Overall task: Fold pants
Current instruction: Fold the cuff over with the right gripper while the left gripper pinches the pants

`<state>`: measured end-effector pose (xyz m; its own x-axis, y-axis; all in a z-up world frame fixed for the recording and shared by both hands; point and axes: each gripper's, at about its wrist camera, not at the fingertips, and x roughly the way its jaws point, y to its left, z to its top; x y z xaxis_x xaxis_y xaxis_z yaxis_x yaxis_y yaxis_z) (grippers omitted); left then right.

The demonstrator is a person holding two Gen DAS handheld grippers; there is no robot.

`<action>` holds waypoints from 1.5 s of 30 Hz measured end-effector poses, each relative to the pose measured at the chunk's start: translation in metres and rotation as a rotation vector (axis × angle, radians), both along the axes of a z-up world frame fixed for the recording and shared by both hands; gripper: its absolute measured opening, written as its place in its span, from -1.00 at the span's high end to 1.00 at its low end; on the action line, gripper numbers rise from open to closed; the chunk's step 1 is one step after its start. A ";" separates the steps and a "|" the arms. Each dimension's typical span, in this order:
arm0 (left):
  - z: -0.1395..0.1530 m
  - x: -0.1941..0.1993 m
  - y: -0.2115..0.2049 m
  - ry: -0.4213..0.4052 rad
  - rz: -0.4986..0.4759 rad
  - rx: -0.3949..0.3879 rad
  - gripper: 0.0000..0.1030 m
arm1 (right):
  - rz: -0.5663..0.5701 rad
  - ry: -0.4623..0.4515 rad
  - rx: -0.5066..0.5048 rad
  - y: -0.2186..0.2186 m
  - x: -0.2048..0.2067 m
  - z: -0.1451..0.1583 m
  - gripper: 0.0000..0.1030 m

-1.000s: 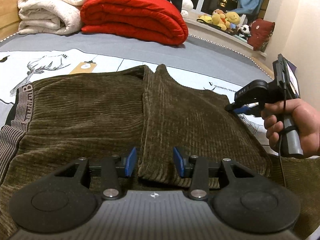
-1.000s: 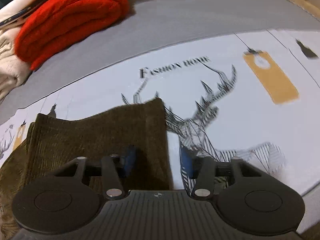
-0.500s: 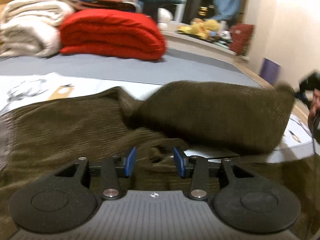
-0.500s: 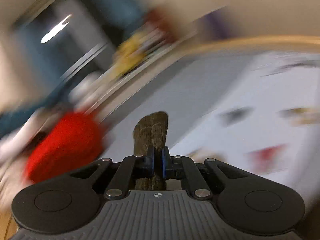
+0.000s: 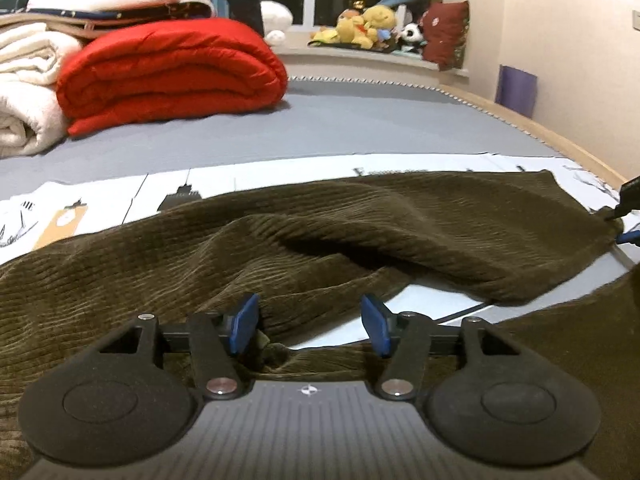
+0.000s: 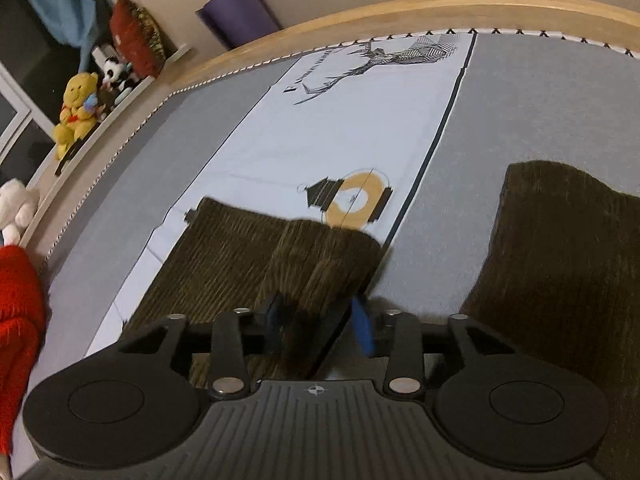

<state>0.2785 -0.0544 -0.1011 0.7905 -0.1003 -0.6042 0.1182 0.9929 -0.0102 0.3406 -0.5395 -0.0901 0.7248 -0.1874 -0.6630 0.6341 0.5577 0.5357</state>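
Note:
Dark olive corduroy pants [image 5: 248,248] lie spread on the bed. One leg [image 5: 460,220] stretches out to the right. My left gripper [image 5: 310,322] is open and empty, low over the crotch bunch. My right gripper [image 6: 320,320] is open, its blue pads on either side of the leg's hem [image 6: 304,252], which lies flat on the printed sheet. Its tip also shows at the right edge of the left wrist view [image 5: 628,216]. The other leg's end [image 6: 568,248] lies to the right.
A red folded quilt [image 5: 168,68] and white blankets [image 5: 24,80] are stacked at the back left. Plush toys [image 5: 360,24] sit on the window ledge. The wooden bed edge [image 6: 360,20] runs along the far side. A purple roll [image 6: 236,20] stands beyond it.
My right gripper carried the folded leg out to the right, laid it flat and opened off the hem. The left gripper stayed open near the crotch.

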 end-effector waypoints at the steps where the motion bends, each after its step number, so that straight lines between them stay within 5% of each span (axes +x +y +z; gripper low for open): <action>1: -0.002 0.002 0.000 0.007 0.005 0.007 -0.22 | 0.009 0.003 0.012 0.001 0.002 -0.001 0.16; 13: 0.006 -0.002 -0.001 -0.077 0.069 0.101 -0.22 | -0.059 0.068 0.020 0.008 0.013 -0.004 0.21; 16: 0.002 0.006 0.006 0.012 0.032 0.008 -0.22 | -0.070 0.095 0.002 0.013 0.013 -0.007 0.25; 18: -0.004 0.010 0.005 0.040 0.025 0.035 -0.19 | -0.049 0.110 -0.021 0.017 0.016 -0.008 0.34; 21: -0.011 0.012 0.002 0.051 0.035 0.160 0.61 | -0.044 0.115 -0.036 0.019 0.018 -0.005 0.54; 24: -0.009 0.011 0.009 0.085 0.022 0.176 0.78 | -0.023 0.106 -0.051 0.019 0.022 0.000 0.77; 28: 0.005 0.000 0.028 0.147 -0.009 0.207 0.84 | -0.036 0.054 -0.111 0.017 0.018 0.027 0.83; 31: 0.012 -0.004 0.060 0.255 -0.077 0.126 0.84 | -0.106 0.087 -0.198 0.009 0.008 0.035 0.83; 33: 0.016 -0.006 0.070 0.299 -0.120 0.097 0.84 | -0.116 0.217 -0.270 0.005 0.008 0.021 0.82; 35: 0.019 -0.010 0.070 0.306 -0.162 0.105 0.82 | -0.068 0.349 -0.221 -0.002 0.009 -0.006 0.82; 37: 0.029 -0.017 0.075 0.286 -0.165 0.053 0.75 | -0.060 0.311 -0.238 -0.003 0.001 -0.007 0.71; 40: 0.050 -0.030 0.093 0.198 -0.109 -0.138 0.12 | -0.072 0.283 -0.229 -0.003 -0.007 0.003 0.58; 43: 0.051 -0.029 0.100 0.107 -0.066 -0.256 0.20 | -0.087 0.213 -0.244 0.007 -0.023 0.024 0.40; 44: 0.041 -0.024 0.098 0.122 -0.059 -0.256 0.46 | -0.075 0.181 -0.256 0.015 -0.028 0.032 0.35; 45: 0.019 -0.013 0.092 0.228 -0.031 -0.195 0.60 | -0.056 0.146 -0.266 0.023 -0.034 0.039 0.34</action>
